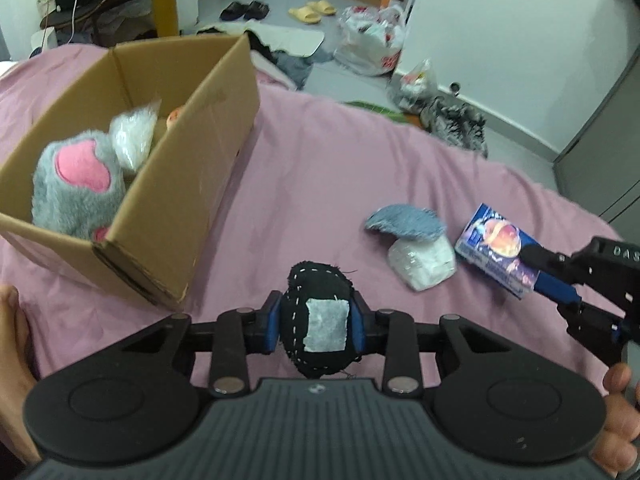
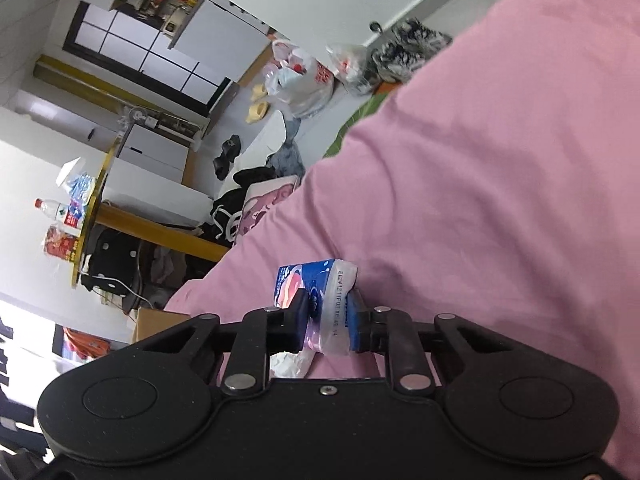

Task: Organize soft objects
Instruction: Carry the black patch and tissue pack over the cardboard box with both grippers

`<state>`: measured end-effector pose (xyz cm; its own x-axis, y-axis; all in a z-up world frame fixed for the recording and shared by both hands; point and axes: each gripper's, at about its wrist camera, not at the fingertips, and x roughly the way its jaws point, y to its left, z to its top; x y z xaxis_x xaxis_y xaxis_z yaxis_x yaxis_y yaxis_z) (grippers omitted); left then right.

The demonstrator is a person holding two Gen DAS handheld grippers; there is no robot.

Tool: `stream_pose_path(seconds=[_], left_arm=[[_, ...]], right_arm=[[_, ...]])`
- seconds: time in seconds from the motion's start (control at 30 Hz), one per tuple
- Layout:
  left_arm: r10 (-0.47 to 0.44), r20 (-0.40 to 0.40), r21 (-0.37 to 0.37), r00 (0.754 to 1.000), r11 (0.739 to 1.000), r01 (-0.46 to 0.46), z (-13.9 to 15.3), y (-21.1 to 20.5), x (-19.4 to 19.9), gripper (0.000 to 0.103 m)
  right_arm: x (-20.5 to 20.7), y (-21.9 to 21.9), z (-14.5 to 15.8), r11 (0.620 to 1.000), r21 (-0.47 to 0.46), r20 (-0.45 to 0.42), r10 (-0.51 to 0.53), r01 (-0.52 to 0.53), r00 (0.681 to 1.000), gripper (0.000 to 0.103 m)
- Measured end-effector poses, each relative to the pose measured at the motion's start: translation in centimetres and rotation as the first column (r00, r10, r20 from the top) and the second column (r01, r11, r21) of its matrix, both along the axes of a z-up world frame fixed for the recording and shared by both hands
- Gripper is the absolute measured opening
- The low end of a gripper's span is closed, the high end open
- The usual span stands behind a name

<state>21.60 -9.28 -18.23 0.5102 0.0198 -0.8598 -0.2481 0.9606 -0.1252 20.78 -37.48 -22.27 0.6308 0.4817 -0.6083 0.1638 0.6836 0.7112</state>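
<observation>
My left gripper (image 1: 316, 322) is shut on a black fabric pad (image 1: 320, 300) with white stitching and a grey patch, held above the pink bedsheet (image 1: 320, 160). To its left stands an open cardboard box (image 1: 192, 152) holding a grey plush paw with pink pads (image 1: 78, 184) and a white bagged item (image 1: 134, 138). At the right, my right gripper (image 1: 532, 268) is shut on a blue tissue pack (image 1: 494, 248). In the right wrist view the same tissue pack (image 2: 320, 292) is pinched between the right gripper (image 2: 326, 320) pads. A blue-grey fuzzy piece (image 1: 404, 222) lies over a white packet (image 1: 424, 262).
Beyond the bed edge the floor holds plastic bags (image 1: 372, 40), black and yellow slippers (image 1: 308, 12), clothes and a grey furry item (image 1: 456, 120). A hand (image 1: 12, 340) grips the left gripper's side. A yellow-edged table (image 2: 92, 200) with a bottle stands across the room.
</observation>
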Motion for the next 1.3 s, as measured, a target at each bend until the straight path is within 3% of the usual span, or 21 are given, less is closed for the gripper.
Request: stream_pose_path(seconds=[0.33, 0.63, 1.3], left_arm=[[-0.048, 0.112, 0.015, 0.993, 0.999, 0.046, 4.0, -0.6, -2.2, 0.033], [-0.078, 0.160, 0.025, 0.984, 0.997, 0.075, 6.2, 0.4, -4.0, 0.033], [-0.037, 0.273, -0.013, 0.961, 0.999, 0.042, 10.6, 5.6, -7.3, 0.033]], right_arm=[[-2.4, 0.5, 2.1, 1.000, -0.010, 0.055, -0.021, 0.022, 0.998, 0.019], [-4.6, 1.2, 4.9, 0.999, -0.045, 0.158, -0.018, 0.026, 0.987, 0.019], [-7.8, 5.1, 10.7, 0.993, -0.119, 0.313, 0.013, 0.026, 0.950, 0.019]])
